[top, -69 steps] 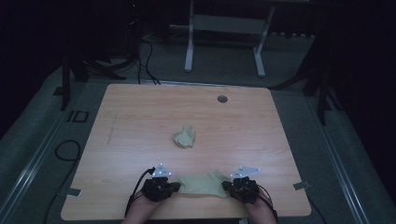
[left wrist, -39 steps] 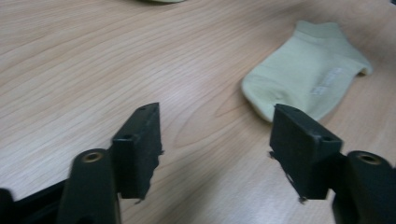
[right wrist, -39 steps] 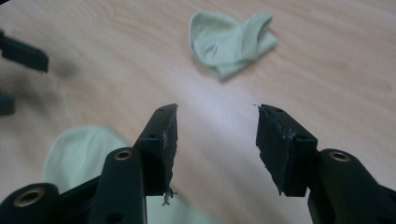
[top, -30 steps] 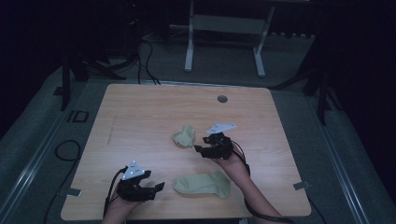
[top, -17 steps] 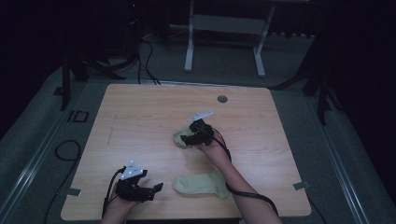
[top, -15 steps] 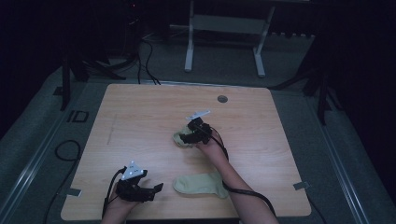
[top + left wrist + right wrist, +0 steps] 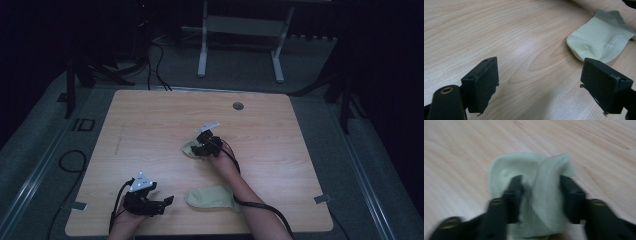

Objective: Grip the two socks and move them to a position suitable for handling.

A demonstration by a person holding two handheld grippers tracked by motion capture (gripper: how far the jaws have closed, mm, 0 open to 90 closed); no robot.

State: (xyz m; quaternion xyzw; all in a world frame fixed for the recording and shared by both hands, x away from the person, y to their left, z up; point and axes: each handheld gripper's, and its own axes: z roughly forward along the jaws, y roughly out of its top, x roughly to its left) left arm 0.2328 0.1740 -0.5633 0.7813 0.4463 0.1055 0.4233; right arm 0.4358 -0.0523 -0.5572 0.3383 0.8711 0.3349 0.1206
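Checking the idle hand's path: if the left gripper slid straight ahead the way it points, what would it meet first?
Likely the flat sock: it lies ahead of the open left gripper, towards its right jaw. Bare table lies between them; depth is hard to judge.

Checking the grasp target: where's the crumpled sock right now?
In the high view the crumpled sock lies mid-table, between the right gripper's closing jaws, up from the flat sock at the near edge.
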